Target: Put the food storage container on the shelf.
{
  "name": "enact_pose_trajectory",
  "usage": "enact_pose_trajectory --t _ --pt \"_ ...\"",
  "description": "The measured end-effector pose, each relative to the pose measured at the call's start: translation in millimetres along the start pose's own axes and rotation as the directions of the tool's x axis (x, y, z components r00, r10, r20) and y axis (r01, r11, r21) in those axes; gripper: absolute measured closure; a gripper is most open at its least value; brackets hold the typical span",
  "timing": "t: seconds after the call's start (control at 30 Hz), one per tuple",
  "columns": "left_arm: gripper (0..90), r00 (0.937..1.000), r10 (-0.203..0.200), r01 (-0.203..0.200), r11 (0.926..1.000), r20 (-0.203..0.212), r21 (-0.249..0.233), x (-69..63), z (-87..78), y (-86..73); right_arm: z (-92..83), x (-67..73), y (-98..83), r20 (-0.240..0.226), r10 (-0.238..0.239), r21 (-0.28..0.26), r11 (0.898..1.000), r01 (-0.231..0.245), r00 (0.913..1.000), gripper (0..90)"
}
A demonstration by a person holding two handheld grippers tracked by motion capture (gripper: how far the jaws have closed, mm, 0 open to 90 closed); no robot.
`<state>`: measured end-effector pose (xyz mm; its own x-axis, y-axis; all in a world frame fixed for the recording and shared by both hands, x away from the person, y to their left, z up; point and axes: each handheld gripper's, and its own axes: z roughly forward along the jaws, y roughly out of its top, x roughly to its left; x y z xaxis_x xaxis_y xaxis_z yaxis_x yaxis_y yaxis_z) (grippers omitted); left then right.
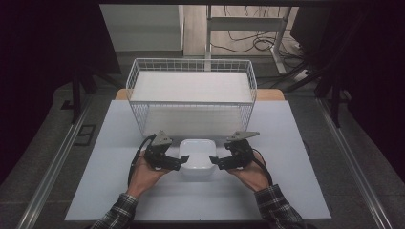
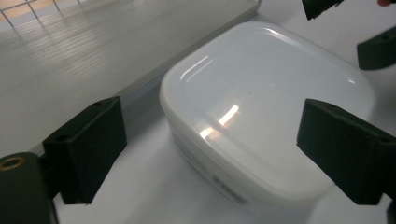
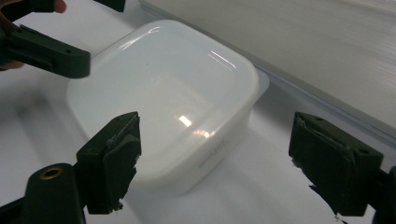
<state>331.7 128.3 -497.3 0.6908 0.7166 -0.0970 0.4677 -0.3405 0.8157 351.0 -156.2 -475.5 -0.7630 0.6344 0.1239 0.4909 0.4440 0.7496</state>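
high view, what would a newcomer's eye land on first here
A white lidded box sits at the middle of the table, with the left tool and right tool open on either side of it. Behind it stands a large white wire basket.

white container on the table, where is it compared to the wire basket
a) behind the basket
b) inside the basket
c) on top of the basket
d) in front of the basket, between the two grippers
d: the white container sits on the table on the near side of the wire basket, with the left gripper and the right gripper on either side of it.
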Motion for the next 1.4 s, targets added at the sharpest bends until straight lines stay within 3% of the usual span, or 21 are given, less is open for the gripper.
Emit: enact_pose_trajectory --t 0.1,0.13,0.17,0.2,0.3,0.33,0.37,0.4,0.47,0.5,0.73,0.77,0.8,0.83,0.9,1.07,1.17,1.33,1.37,1.4 --pt "4.7 0.9992 -0.035 0.035 0.9994 0.020 0.005 4.4 6.6 -2.2 7.9 -1.4 2.0 -0.007 0.009 0.003 1.000 -0.009 0.9999 14.0" --pt "3.5 0.9959 -0.072 0.072 0.9974 0.054 0.001 5.7 11.9 -5.7 15.7 -3.2 1.8 -0.018 0.020 0.014 1.000 -0.020 0.9996 11.8" --pt "3.6 0.9959 -0.072 0.072 0.9974 0.054 0.001 5.7 11.9 -5.7 15.7 -3.2 1.8 -0.018 0.020 0.014 1.000 -0.020 0.9996 11.8" --pt "3.7 0.9916 -0.099 0.100 0.9950 0.082 0.002 8.2 13.1 -7.6 21.6 -5.0 -0.1 -0.044 0.044 0.022 0.999 -0.043 0.9980 9.9" --pt "4.9 0.9873 -0.110 0.109 0.9940 0.115 0.013 9.0 13.2 -8.8 23.4 -6.4 -1.5 -0.070 0.073 0.024 0.997 -0.072 0.9949 10.0" --pt "5.3 0.9807 -0.111 0.109 0.9938 0.161 0.020 6.8 13.9 -10.7 23.7 -6.9 -2.1 -0.085 0.084 0.029 0.996 -0.082 0.9929 11.7" --pt "6.8 0.9807 -0.111 0.109 0.9938 0.161 0.020 6.8 13.9 -10.7 23.7 -6.9 -2.1 -0.085 0.084 0.029 0.996 -0.082 0.9929 11.7" --pt "9.5 0.9803 -0.093 0.093 0.9956 0.174 0.008 1.9 12.2 -12.0 23.4 -7.3 -3.1 -0.118 0.092 0.031 0.996 -0.089 0.9888 17.7" --pt "10.1 0.9829 -0.091 0.091 0.9958 0.160 0.010 -1.1 10.1 -11.8 22.8 -6.9 -3.7 -0.134 0.098 0.030 0.995 -0.095 0.9862 20.2" --pt "15.9 0.9837 -0.096 0.096 0.9954 0.152 0.008 -4.0 6.9 -12.0 21.1 -5.3 -4.5 -0.144 0.101 0.033 0.995 -0.098 0.9844 22.8" --pt "33.0 0.9824 -0.122 0.122 0.9925 0.142 0.008 -3.3 -7.2 -17.4 11.7 1.8 -10.5 -0.129 0.129 0.019 0.992 -0.128 0.9831 37.5" --pt "38.3 0.9823 -0.131 0.131 0.9913 0.134 0.007 -4.9 -11.7 -18.6 7.1 3.3 -13.0 -0.132 0.141 0.015 0.990 -0.141 0.9811 45.2" --pt "41.5 0.9823 -0.131 0.131 0.9913 0.134 0.007 -4.9 -11.7 -18.6 7.1 3.3 -13.0 -0.132 0.141 0.015 0.990 -0.141 0.9811 45.2" --pt "45.3 0.9841 -0.129 0.130 0.9915 0.122 -0.001 -6.9 -16.9 -19.3 1.9 5.0 -13.9 -0.122 0.144 0.011 0.990 -0.144 0.9820 52.4" --pt "51.9 0.9844 -0.129 0.131 0.9914 0.119 -0.005 -7.8 -19.3 -19.8 -2.5 6.2 -15.0 -0.122 0.155 0.009 0.988 -0.155 0.9803 57.8" --pt "61.1 0.9770 -0.179 0.184 0.9823 0.116 -0.034 -11.7 -26.9 -24.8 -9.0 9.6 -18.1 -0.118 0.190 -0.003 0.981 -0.192 0.9746 64.8" --pt "61.5 0.9760 -0.189 0.194 0.9805 0.108 -0.033 -12.9 -28.1 -25.6 -10.1 11.9 -18.3 -0.115 0.200 -0.010 0.979 -0.202 0.9731 66.0" --pt "56.3 0.9848 -0.159 0.161 0.9868 0.070 -0.021 -18.2 -28.6 -26.7 -10.7 13.7 -18.4 -0.123 0.197 -0.026 0.979 -0.202 0.9727 66.6" --pt "53.1 0.9819 -0.164 0.166 0.9861 0.095 -0.010 -18.4 -27.6 -26.6 -11.0 14.6 -18.0 -0.120 0.193 -0.028 0.980 -0.198 0.9737 67.4" --pt "37.8 0.9734 -0.196 0.196 0.9806 0.119 0.011 -19.6 -24.0 -28.8 -11.3 16.4 -18.1 -0.106 0.168 -0.018 0.985 -0.171 0.9801 70.9"
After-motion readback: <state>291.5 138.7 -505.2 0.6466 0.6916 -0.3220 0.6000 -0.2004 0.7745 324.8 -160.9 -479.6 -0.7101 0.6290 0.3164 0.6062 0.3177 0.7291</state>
